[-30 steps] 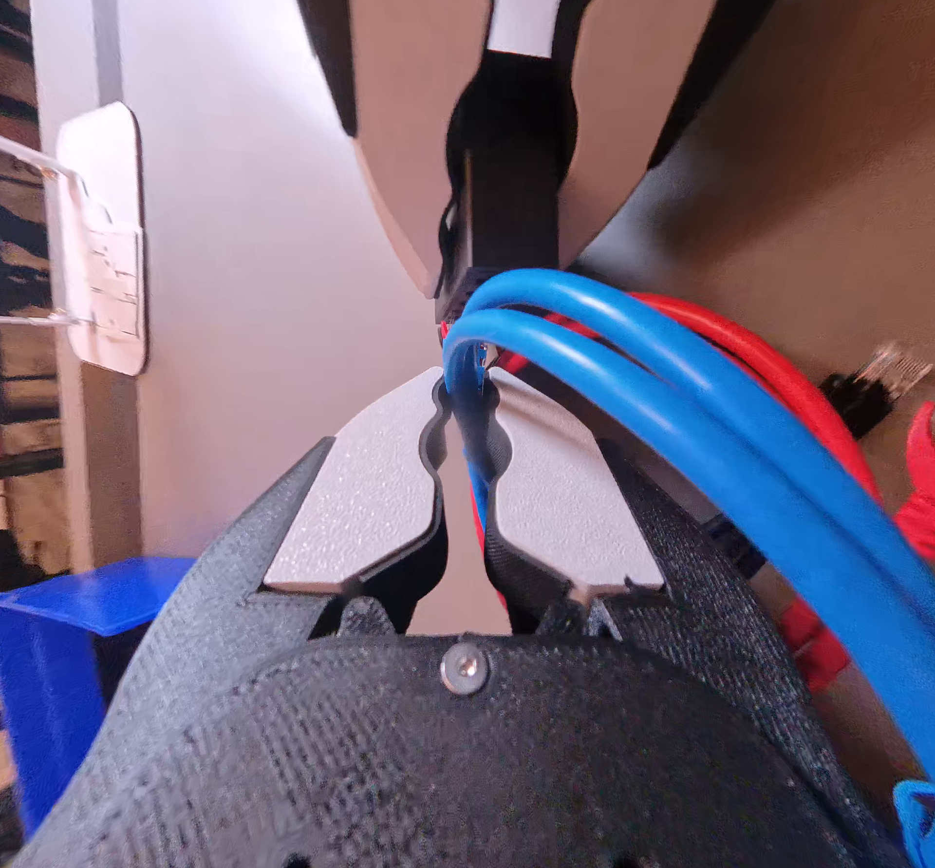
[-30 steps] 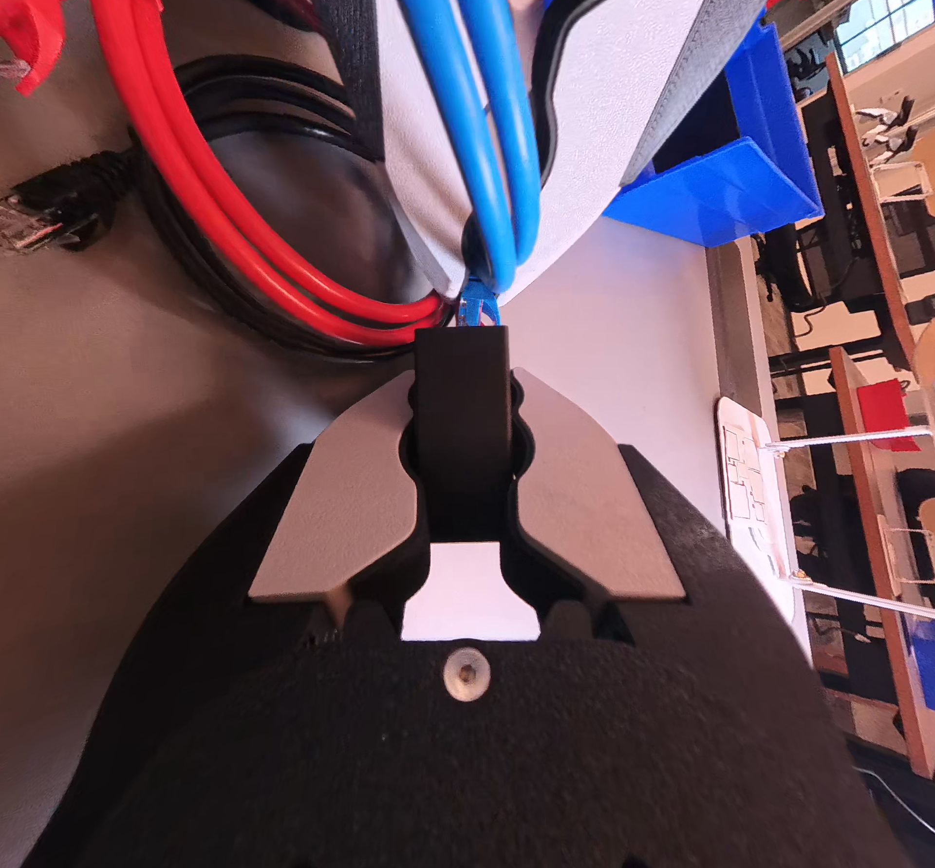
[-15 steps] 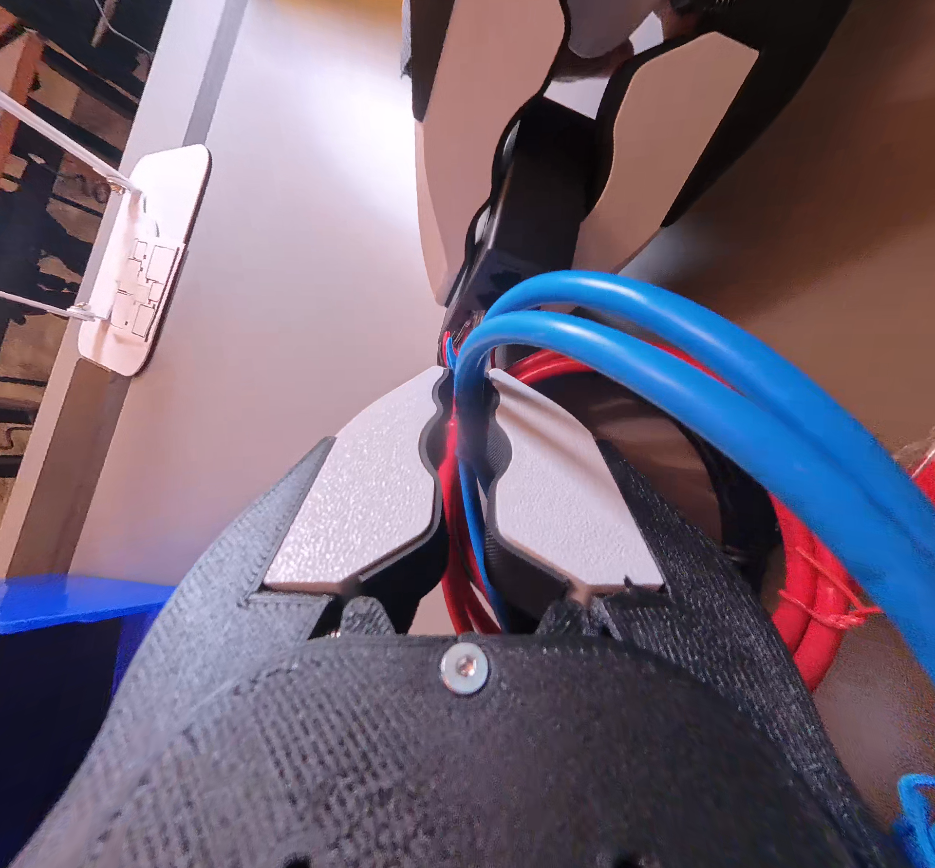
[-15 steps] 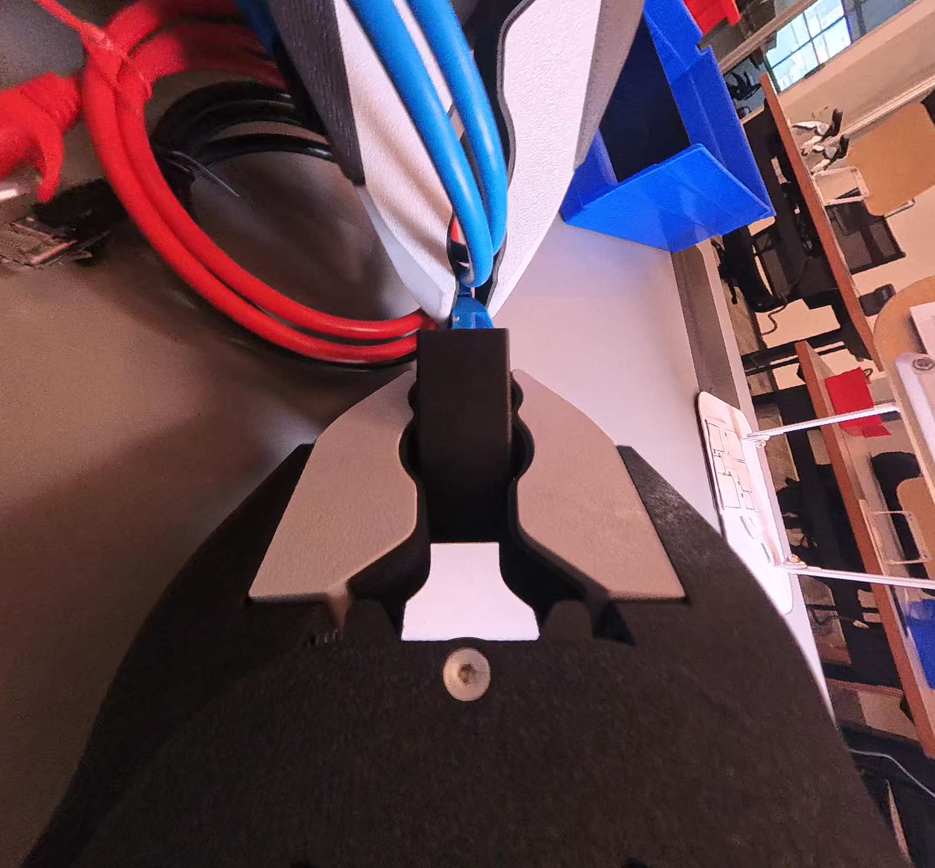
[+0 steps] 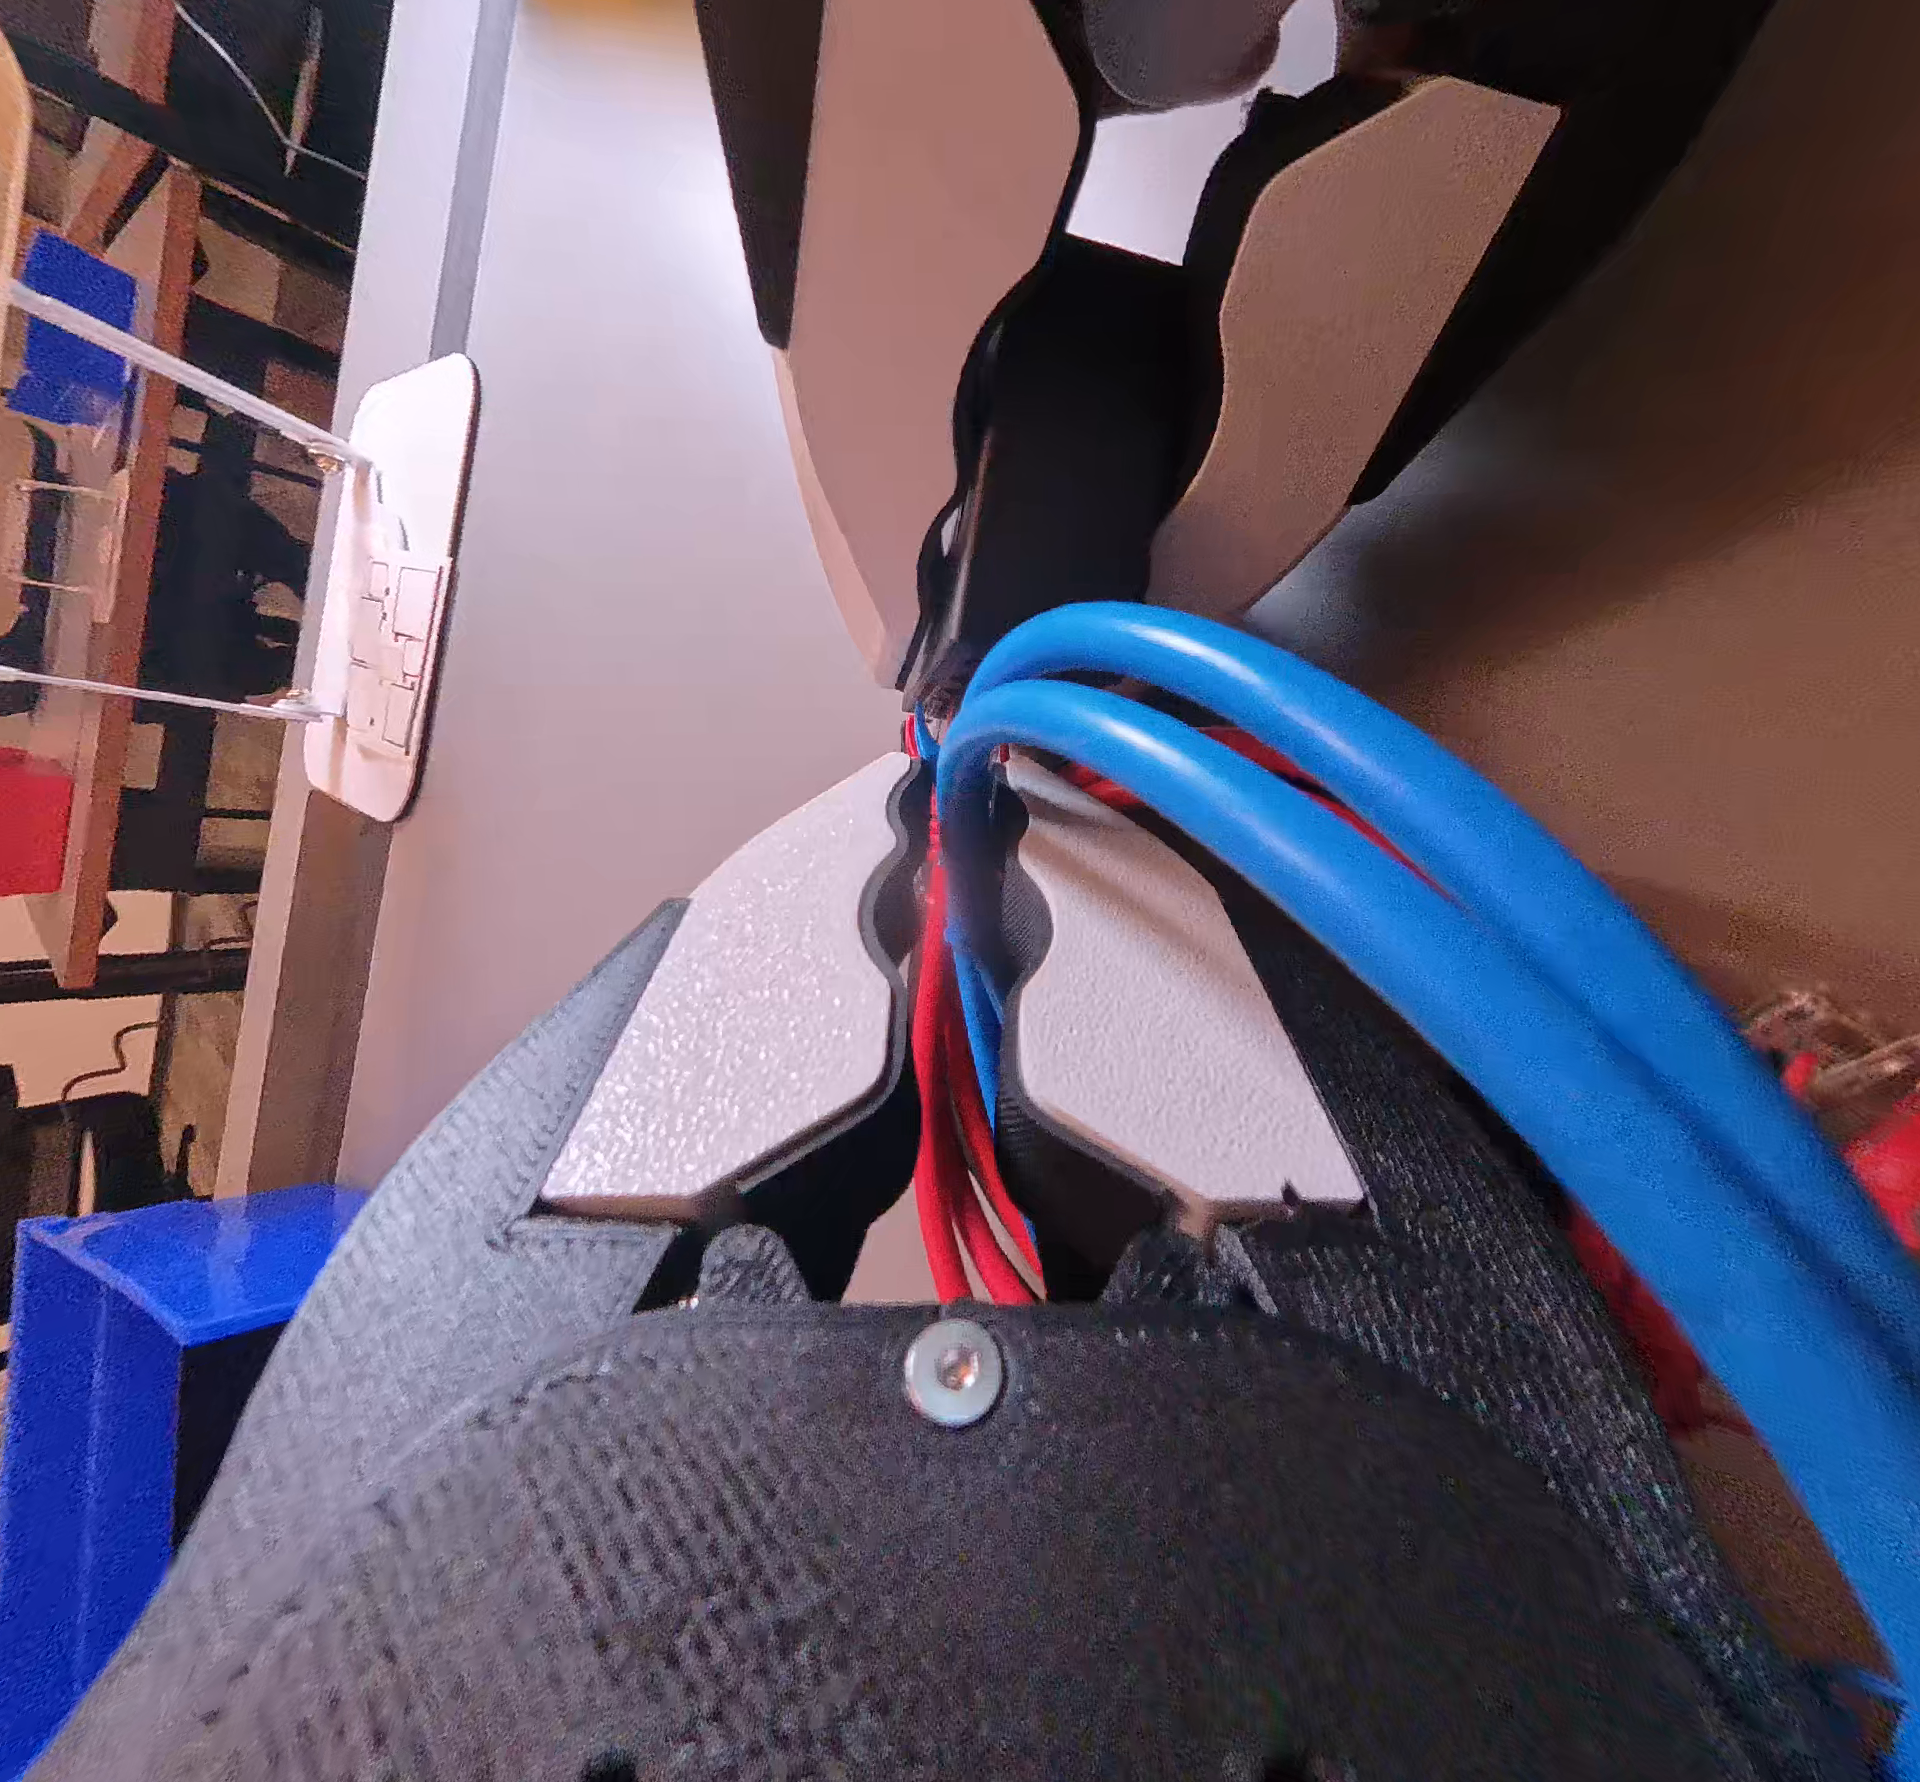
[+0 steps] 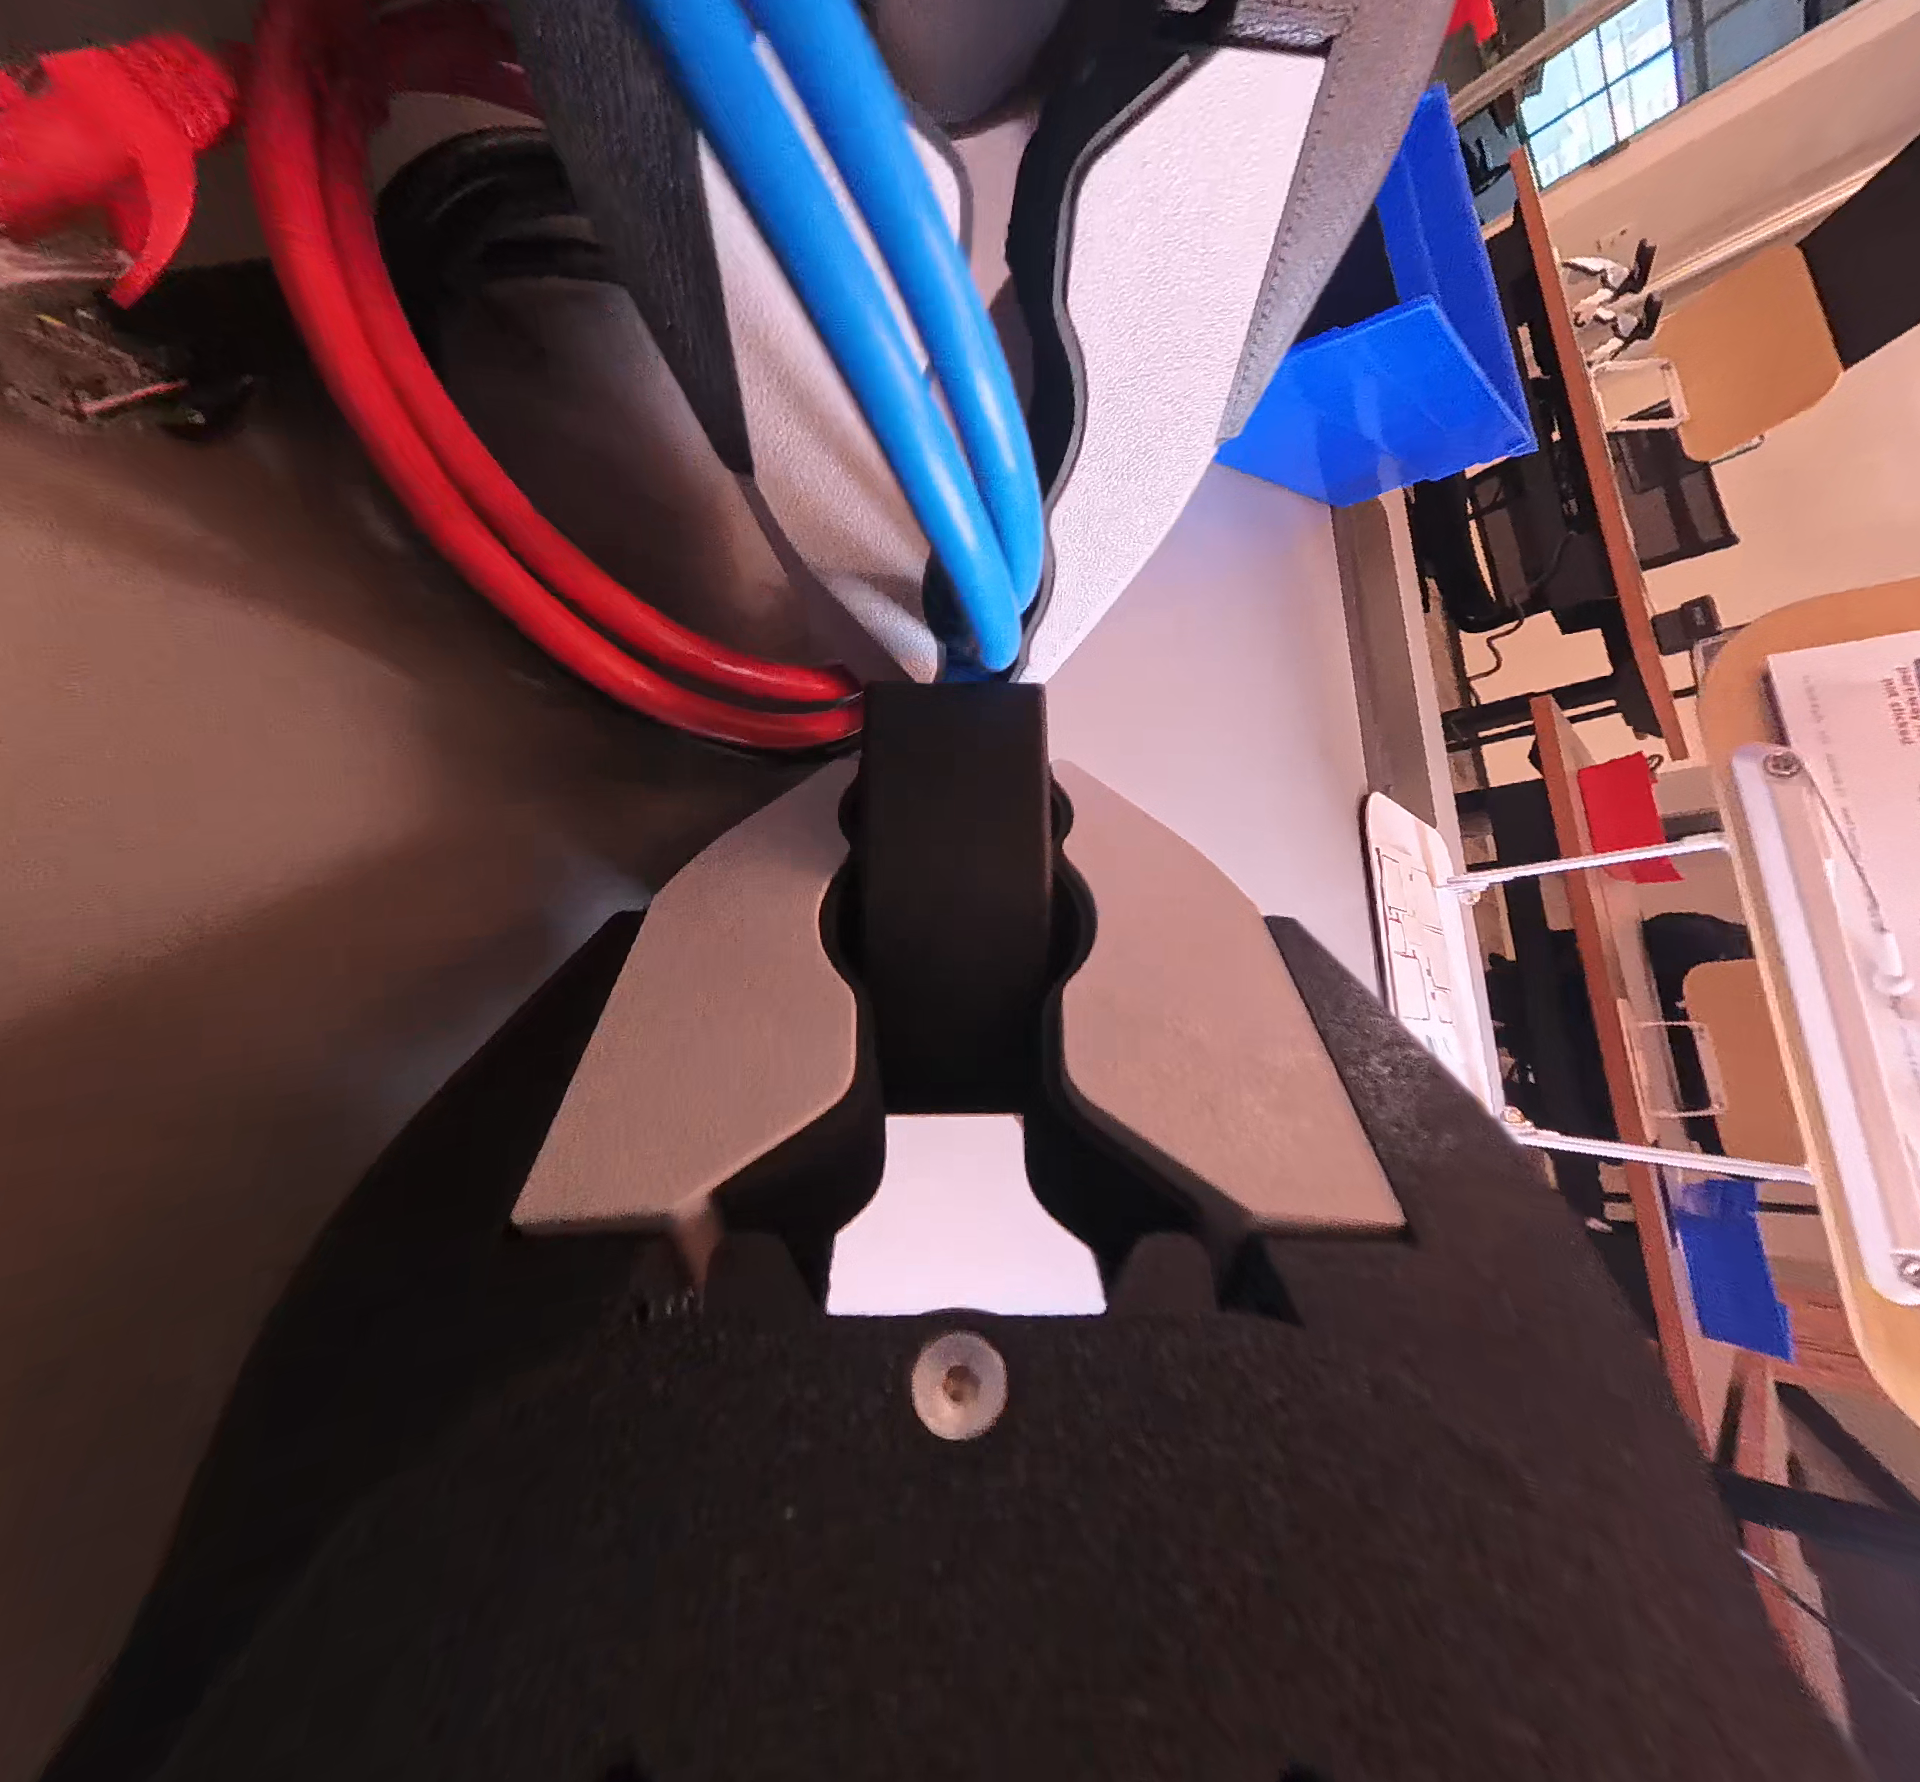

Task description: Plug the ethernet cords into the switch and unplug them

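My right gripper (image 6: 954,797) is shut on a small black switch (image 6: 956,901), held end-on above the table. My left gripper (image 5: 951,782) is shut on the plug end of a looped blue ethernet cord (image 5: 1351,797). Its fingertips press right up to the switch's (image 5: 1070,444) port face. In the right wrist view the blue cord (image 6: 831,226) runs down between the left fingers (image 6: 1143,330) and meets the switch's end. The plug itself is almost fully hidden. A coiled red cord (image 6: 416,506) lies on the table behind.
A blue bin (image 6: 1382,402) stands by the table edge and also shows in the left wrist view (image 5: 94,1420). A white plate on clear rods (image 5: 384,589) sits at the table's edge. A blurred loose black plug (image 6: 104,361) lies beside the red coil.
Both grippers have tilted and closed on each other. The blue plug tip, visible between the left fingertips and the switch before, is now nearly hidden at the switch's face. Both grips hold.
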Tool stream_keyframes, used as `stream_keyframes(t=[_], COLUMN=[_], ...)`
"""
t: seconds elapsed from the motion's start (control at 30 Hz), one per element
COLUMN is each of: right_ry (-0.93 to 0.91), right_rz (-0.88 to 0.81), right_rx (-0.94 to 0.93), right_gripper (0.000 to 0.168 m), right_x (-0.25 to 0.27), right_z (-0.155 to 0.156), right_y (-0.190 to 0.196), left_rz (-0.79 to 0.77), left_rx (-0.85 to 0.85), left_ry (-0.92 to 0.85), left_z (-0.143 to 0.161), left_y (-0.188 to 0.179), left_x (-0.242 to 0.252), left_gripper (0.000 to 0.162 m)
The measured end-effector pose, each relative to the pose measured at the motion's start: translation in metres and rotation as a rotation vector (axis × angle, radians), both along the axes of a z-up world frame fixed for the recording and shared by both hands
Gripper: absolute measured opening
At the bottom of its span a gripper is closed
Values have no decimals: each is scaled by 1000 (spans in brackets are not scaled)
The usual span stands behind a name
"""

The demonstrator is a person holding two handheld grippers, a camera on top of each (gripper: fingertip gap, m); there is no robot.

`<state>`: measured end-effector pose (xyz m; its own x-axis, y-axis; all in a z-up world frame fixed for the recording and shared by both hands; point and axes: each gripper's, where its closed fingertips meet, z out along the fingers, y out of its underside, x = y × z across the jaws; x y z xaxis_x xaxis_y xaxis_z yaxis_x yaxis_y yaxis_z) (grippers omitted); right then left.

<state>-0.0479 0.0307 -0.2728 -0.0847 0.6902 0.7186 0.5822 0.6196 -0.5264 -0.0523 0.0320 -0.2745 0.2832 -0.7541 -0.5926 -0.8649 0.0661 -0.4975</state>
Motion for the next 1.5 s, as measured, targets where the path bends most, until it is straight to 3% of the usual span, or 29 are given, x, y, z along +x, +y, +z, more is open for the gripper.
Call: stream_keyframes(t=[0.23, 0.53, 0.6, 0.77, 0.83, 0.97, 1.17, 1.27, 1.37, 1.5], right_ry=[-6, -54, -69, -94, -91, -120, -179, -206, -242, -83], right_rz=[32, -7, 2, 28, 18, -36, -132, -160, -190, -115], right_rx=[108, 114, 151, 134, 103, 100, 67, 114, 276, 430], right_gripper=[30, 32, 32, 32, 34, 37, 55, 44, 32, 28], right_x=[-1, 7, 11, 30, 36, 44, 48, 44, 40, 36], right_z=[-1, -7, -8, -8, -8, -9, -13, -15, -14, 14], right_y=[2, 16, 19, 29, 32, 39, 36, 34, 43, 40], left_rz=[-30, -16, -22, 1, 57, 99, 75, 56, 45, 8], left_rx=[-34, -20, -83, -414, -521, -637, -675, -697, -680, -706], left_ry=[-32, 33, -36, -539, -631, -552, -552, -557, -555, -697], left_z=[0, -10, -5, 36, 33, -3, -15, -18, -16, 5], left_y=[-4, -8, -13, -20, -8, 3, 0, -8, -11, -8], left_x=[-6, -25, -26, -40, -53, -60, -50, -44, -43, -46], left_gripper=[16, 19, 26, 32, 38, 54, 55, 52, 54, 54])
